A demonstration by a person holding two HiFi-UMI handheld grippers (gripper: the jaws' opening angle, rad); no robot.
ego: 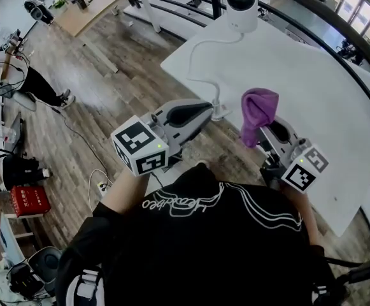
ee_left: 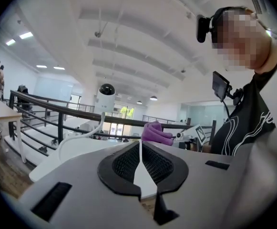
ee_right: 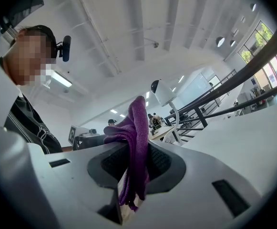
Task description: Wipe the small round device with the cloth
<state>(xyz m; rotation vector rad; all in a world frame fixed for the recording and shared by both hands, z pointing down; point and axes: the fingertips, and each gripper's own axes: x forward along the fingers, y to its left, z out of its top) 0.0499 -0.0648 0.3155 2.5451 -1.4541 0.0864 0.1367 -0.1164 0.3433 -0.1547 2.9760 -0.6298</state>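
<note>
Surface (ego: 312, 88): white, with the small round device (ego: 241, 8) standing at its far end, well away from the person. All places below are taken from the device.

Left gripper (ego: 207, 113): on the near side of the device, well apart from it and a little left of its line. Its fingers (ee_left: 159, 163) are pressed together with nothing between them; only a thin pale seam shows where the pads meet.

Right gripper (ego: 264, 129): also on the near side of the device, well apart, slightly to its right. Its fingers (ee_right: 162, 163) are clamped on the purple cloth (ego: 258, 113). A bunched fold stands up above the pads and loose ends hang below them.

Device: upright, long axis vertical, dark domed head on a white body. In the right gripper view it shows beyond the cloth's top, just right of it.

Cable (ego: 200, 56): white, and runs from the device down toward the near edge. It ends close by the left fingertips; contact cannot be told.

Judgement: wiping has not begun. Both hands sit about equally far from the device. The cloth hand needs a forward reach across the surface, bearing slightly right of where its fingers now point, to meet the dome side-on.
</note>
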